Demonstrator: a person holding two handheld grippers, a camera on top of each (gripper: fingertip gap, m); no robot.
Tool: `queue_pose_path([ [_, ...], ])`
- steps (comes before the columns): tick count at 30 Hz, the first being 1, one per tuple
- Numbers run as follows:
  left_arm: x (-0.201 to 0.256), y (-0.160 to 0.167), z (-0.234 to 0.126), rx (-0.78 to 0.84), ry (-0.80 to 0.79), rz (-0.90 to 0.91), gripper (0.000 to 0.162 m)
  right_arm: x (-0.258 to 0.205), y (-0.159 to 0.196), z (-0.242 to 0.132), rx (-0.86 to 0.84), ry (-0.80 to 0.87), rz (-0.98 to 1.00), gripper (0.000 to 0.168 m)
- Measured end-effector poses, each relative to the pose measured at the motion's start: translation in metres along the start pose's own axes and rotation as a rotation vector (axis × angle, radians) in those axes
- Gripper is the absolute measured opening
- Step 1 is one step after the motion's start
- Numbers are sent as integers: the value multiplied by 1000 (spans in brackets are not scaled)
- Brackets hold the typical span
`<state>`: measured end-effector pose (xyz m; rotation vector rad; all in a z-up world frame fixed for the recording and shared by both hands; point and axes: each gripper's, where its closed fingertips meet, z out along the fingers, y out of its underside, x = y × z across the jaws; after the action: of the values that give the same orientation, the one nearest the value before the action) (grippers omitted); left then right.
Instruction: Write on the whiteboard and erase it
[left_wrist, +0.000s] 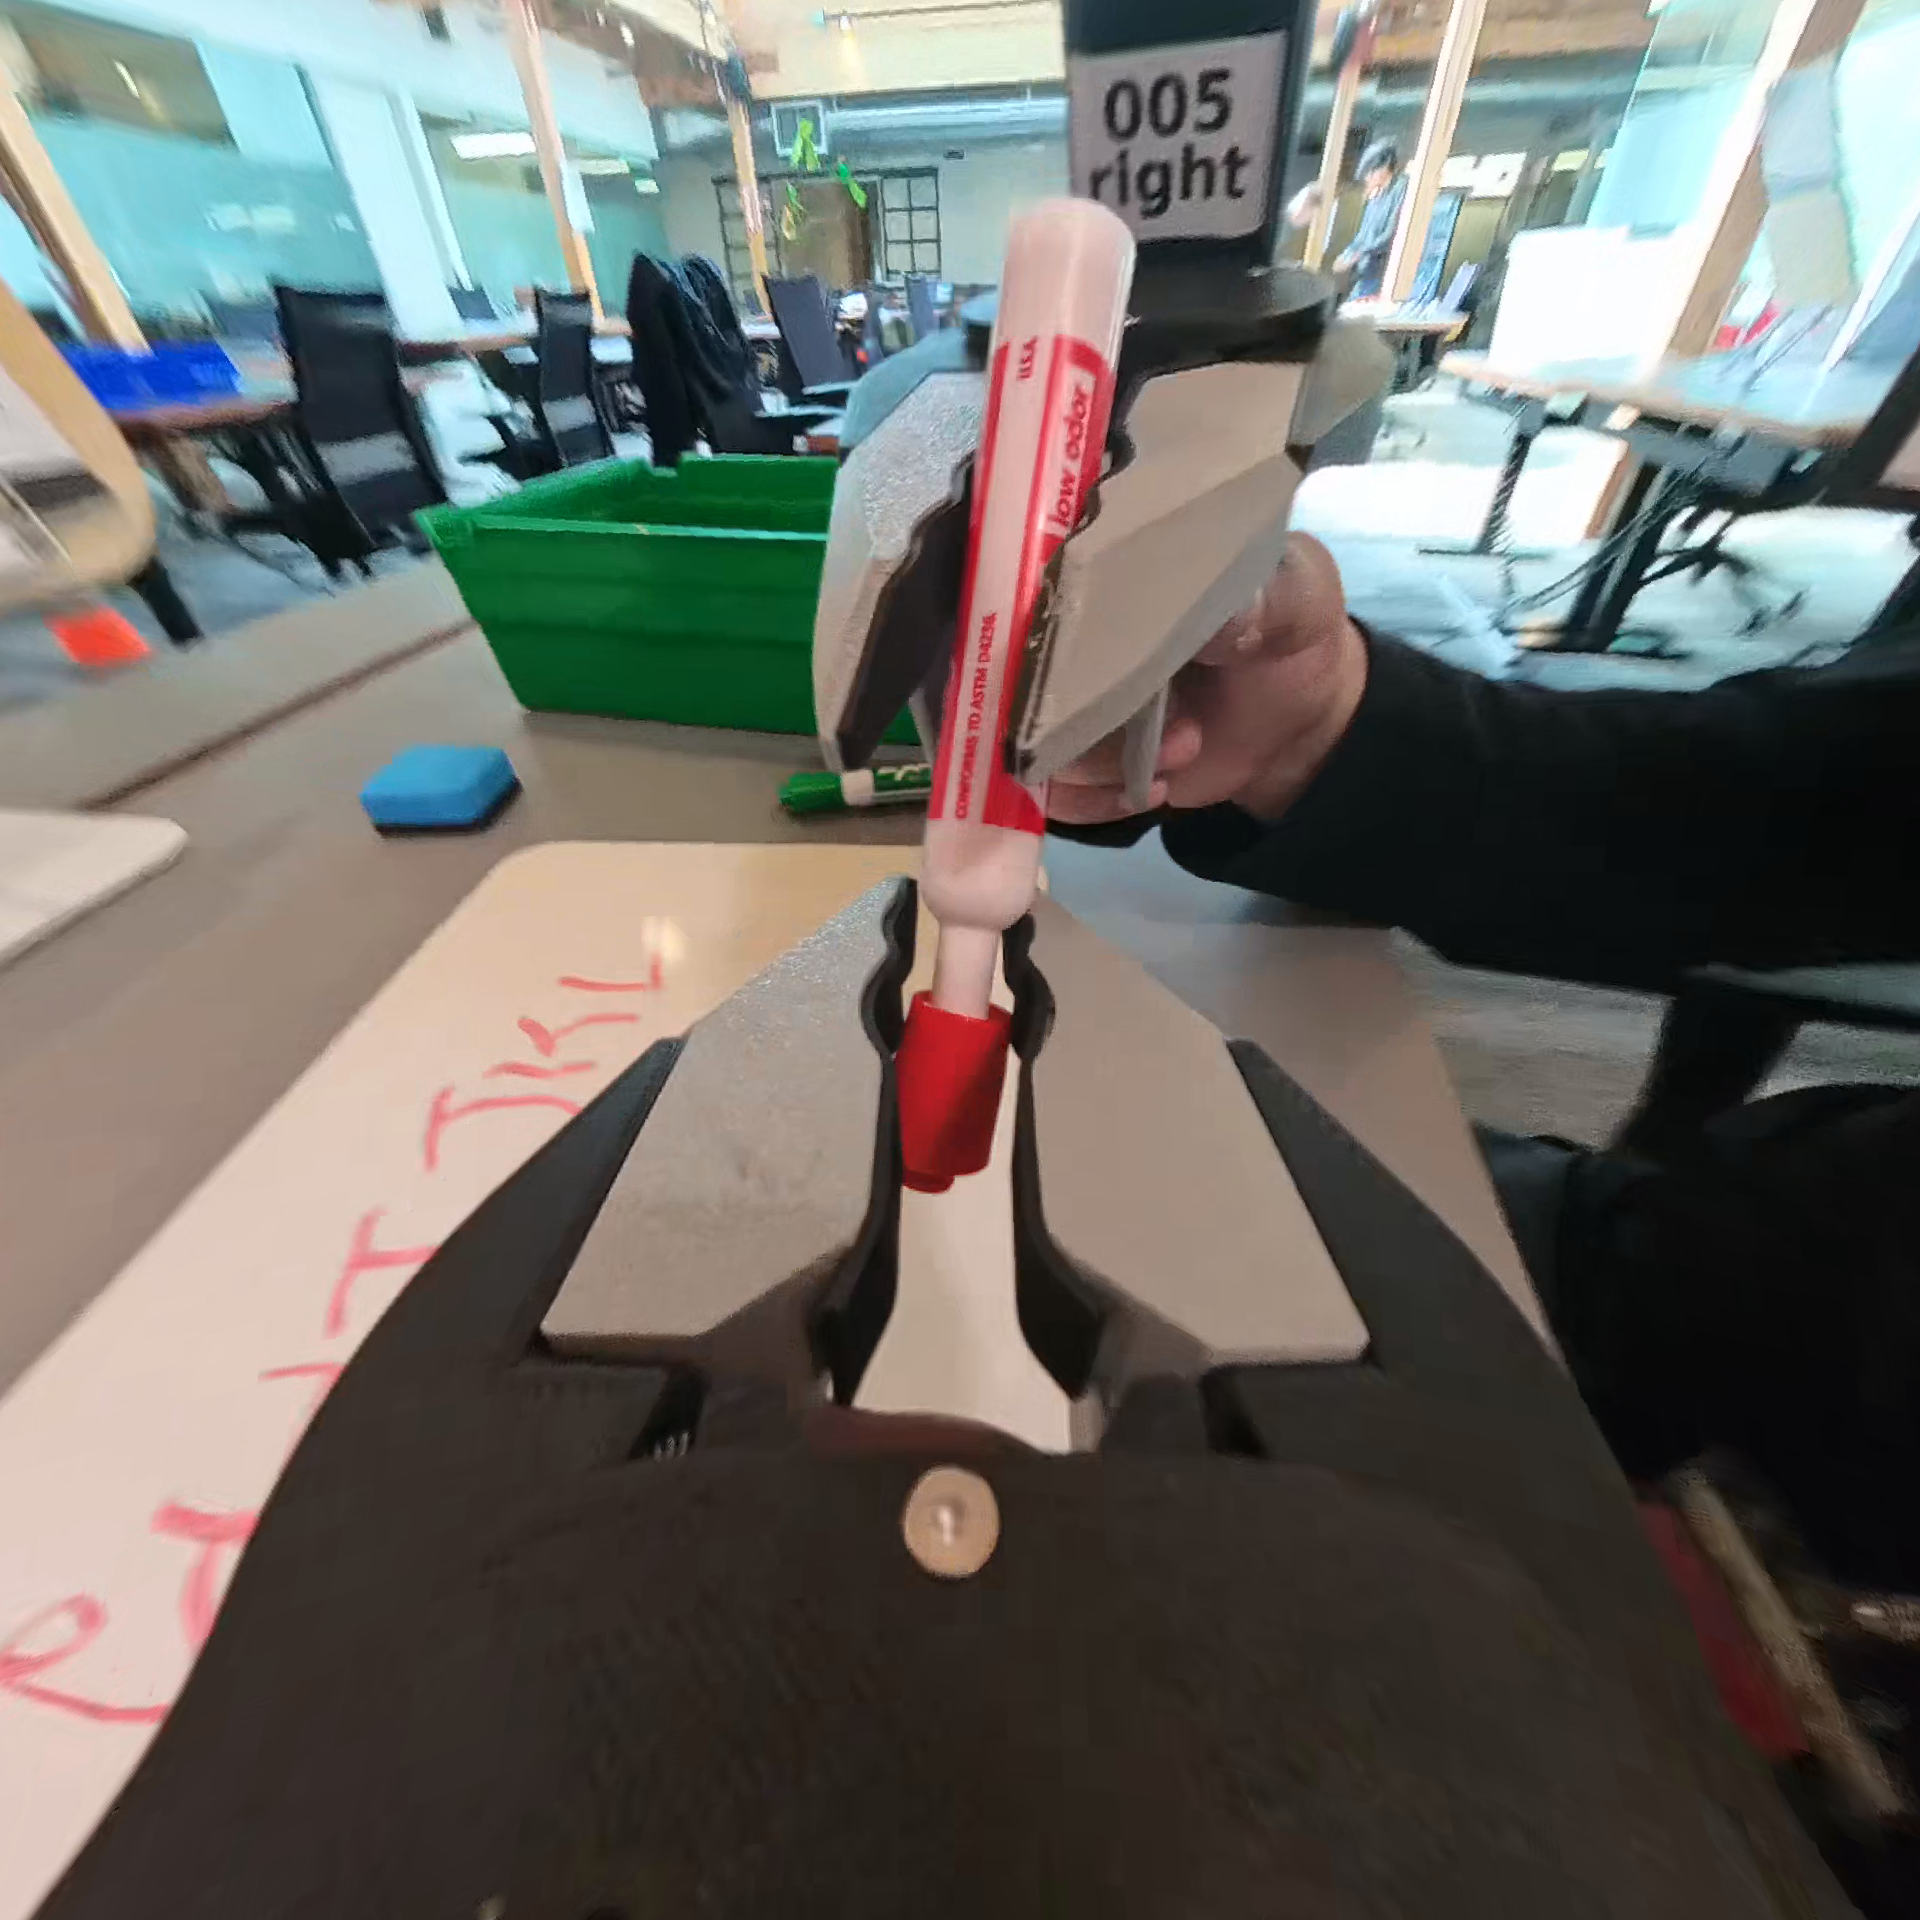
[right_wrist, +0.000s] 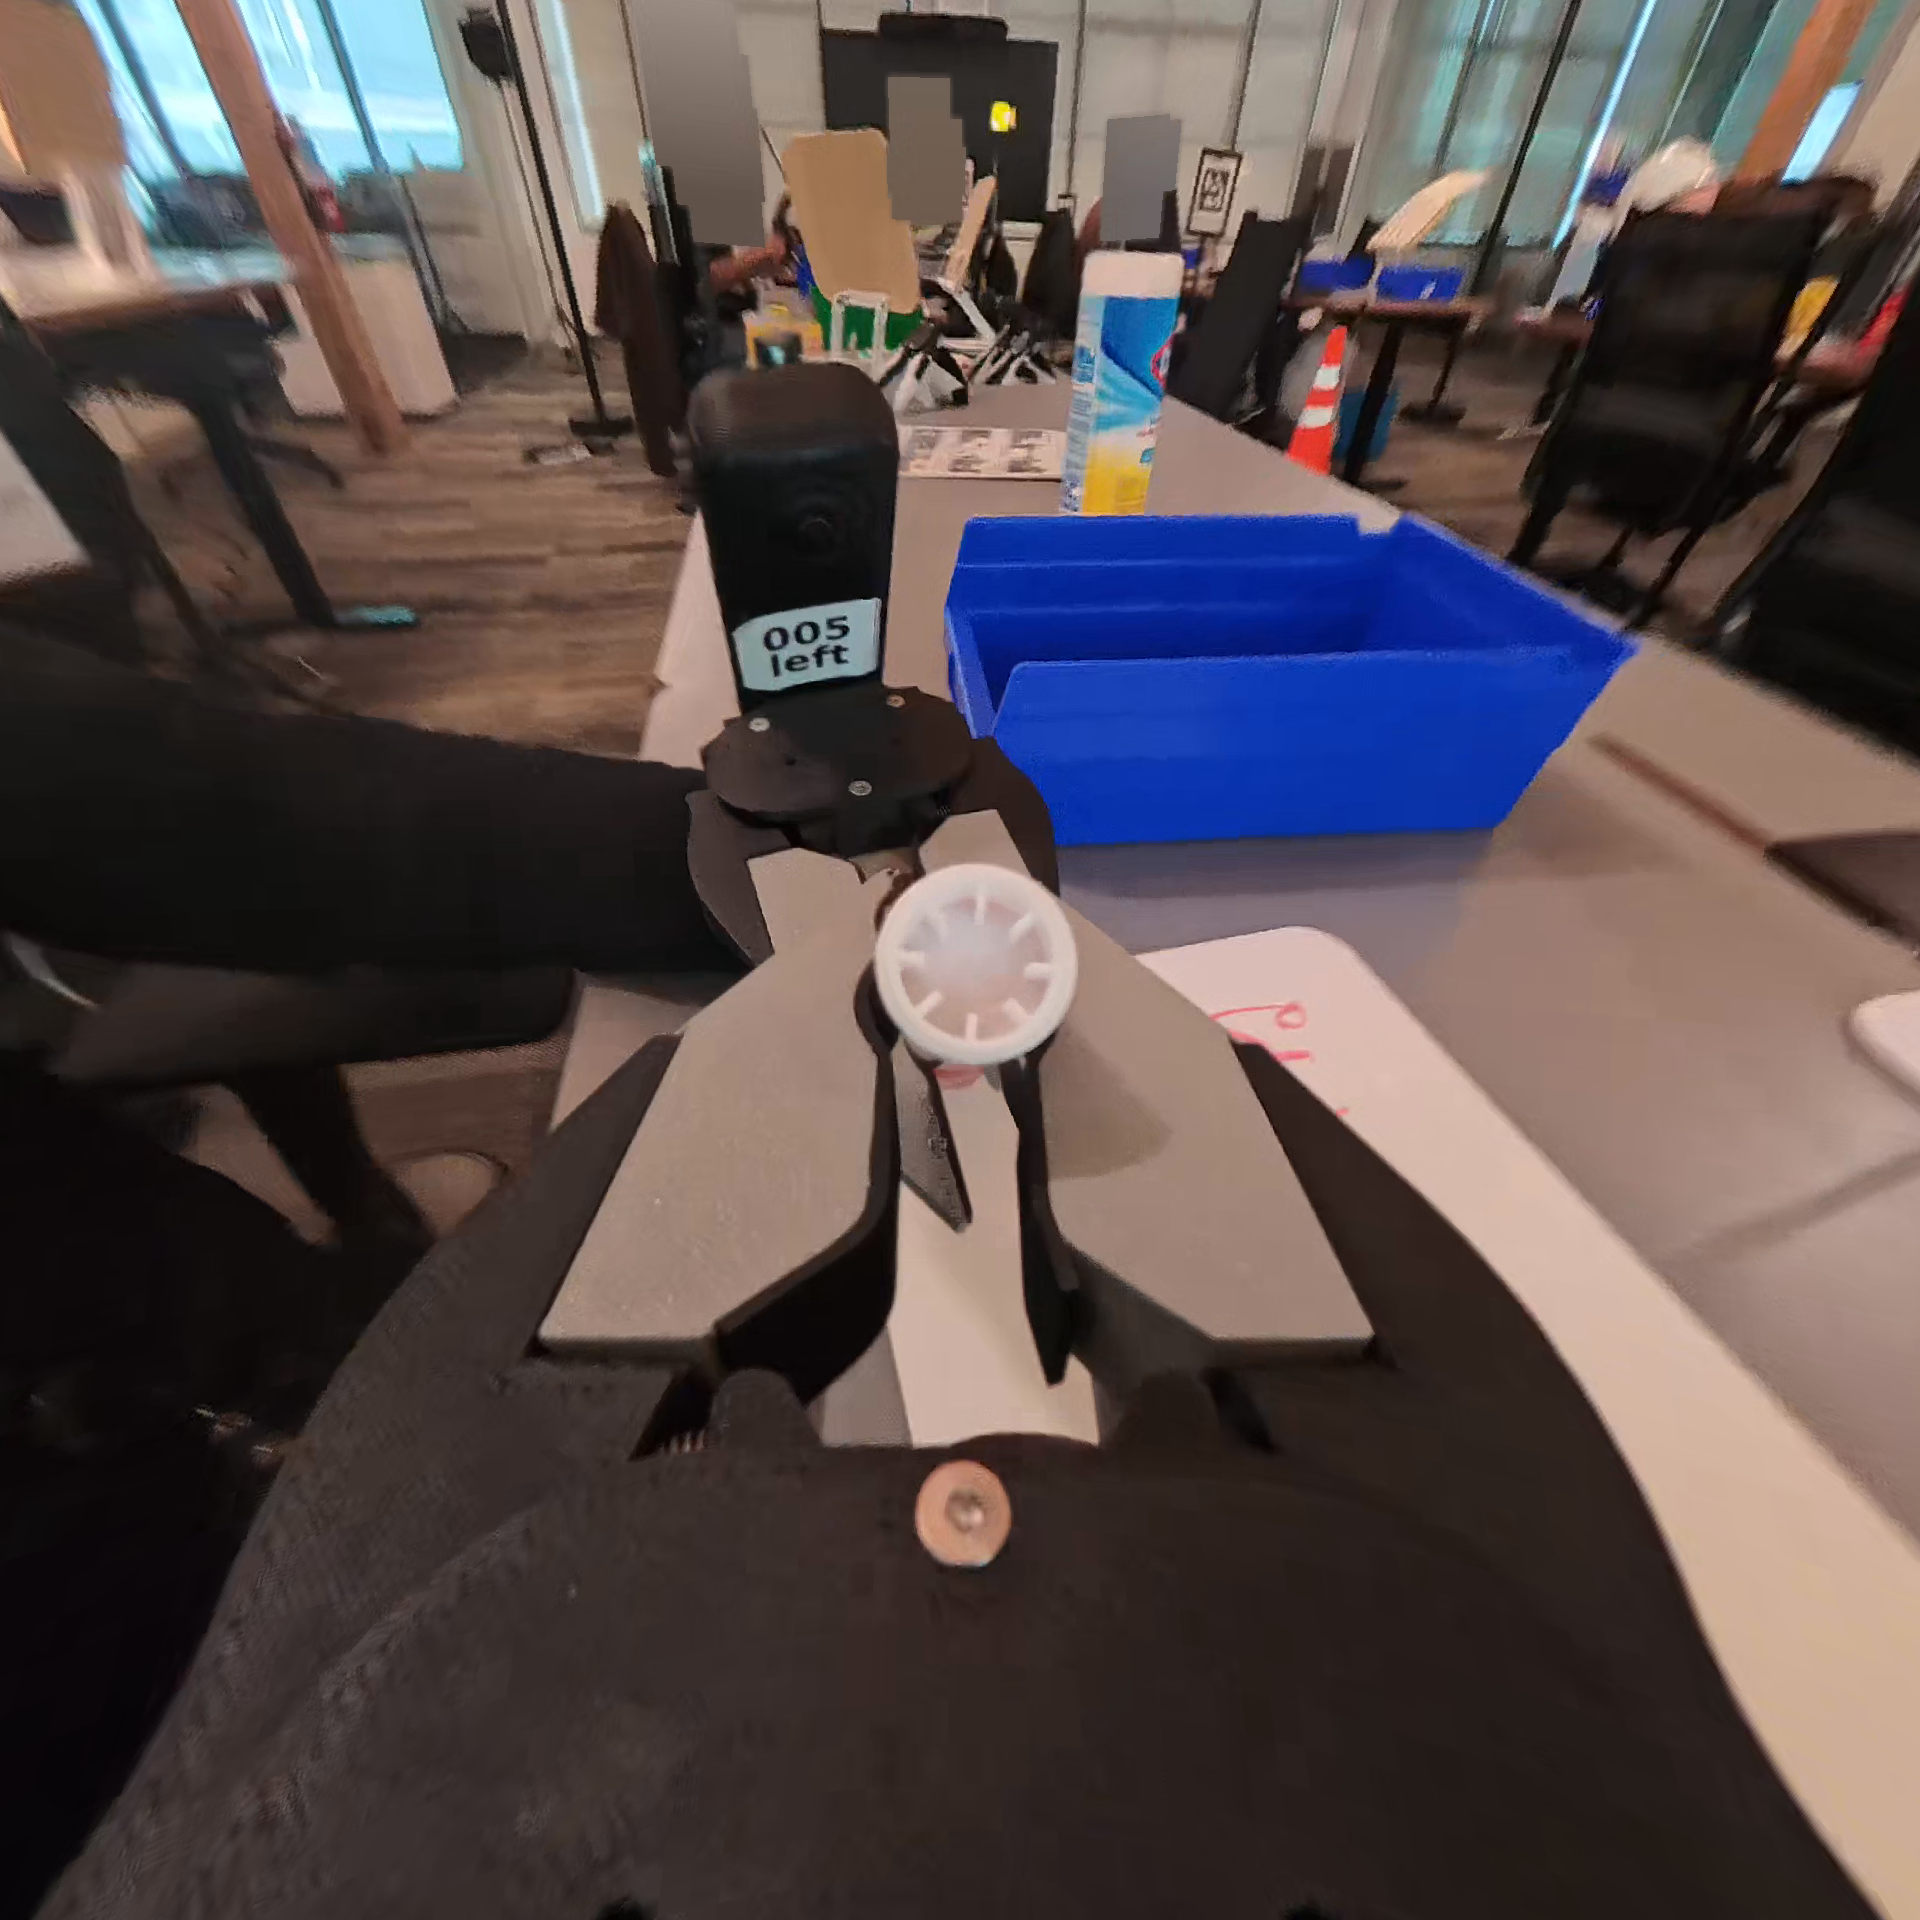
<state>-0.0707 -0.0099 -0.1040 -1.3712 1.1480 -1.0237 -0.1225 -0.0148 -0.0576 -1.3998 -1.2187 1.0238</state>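
Left of the red marker (left_wrist: 1023, 540), a blue eraser (left_wrist: 440, 787) lies beyond the whiteboard (left_wrist: 312, 1195). The left gripper (left_wrist: 951, 997) pinches the marker's red cap (left_wrist: 951, 1101) just above the whiteboard, while the right gripper (left_wrist: 977, 665) clamps its barrel, nearly upright.

The red marker's (left_wrist: 1023, 582) tip sat hidden inside its cap (left_wrist: 951, 1101); the whiteboard (left_wrist: 343, 1195) ran off at 7 o'clock.

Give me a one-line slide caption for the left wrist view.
Left gripper grips the red cap as right gripper holds the marker above the whiteboard.
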Motion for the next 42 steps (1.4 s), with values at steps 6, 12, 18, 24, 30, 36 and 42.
queue_pose_path([
  [6, -21, -3, -1, 28, 62, -200, 13, 30, 5, 12, 16, -145, 286, 15],
  [12, -43, 14, 7, -57, 35, -354, 15, 54, 25, 21, -84, -85, 289, 15],
  [18, -41, 21, 14, -118, -9, -322, 12, 54, 29, 23, -14, -149, 411, 15],
  [24, -45, 21, 15, -116, -21, -332, 14, 58, 31, 21, -6, -107, 376, 15],
  [30, -53, 22, 8, -133, -79, -273, 27, 73, 6, 8, 150, -32, 350, 15],
  [36, 32, 37, -35, -438, -1, 17, 52, 94, -3, -32, 245, 115, 309, 15],
  [42, 68, 95, -39, -701, -118, 217, 56, 90, -10, -34, 268, 88, 312, 15],
])
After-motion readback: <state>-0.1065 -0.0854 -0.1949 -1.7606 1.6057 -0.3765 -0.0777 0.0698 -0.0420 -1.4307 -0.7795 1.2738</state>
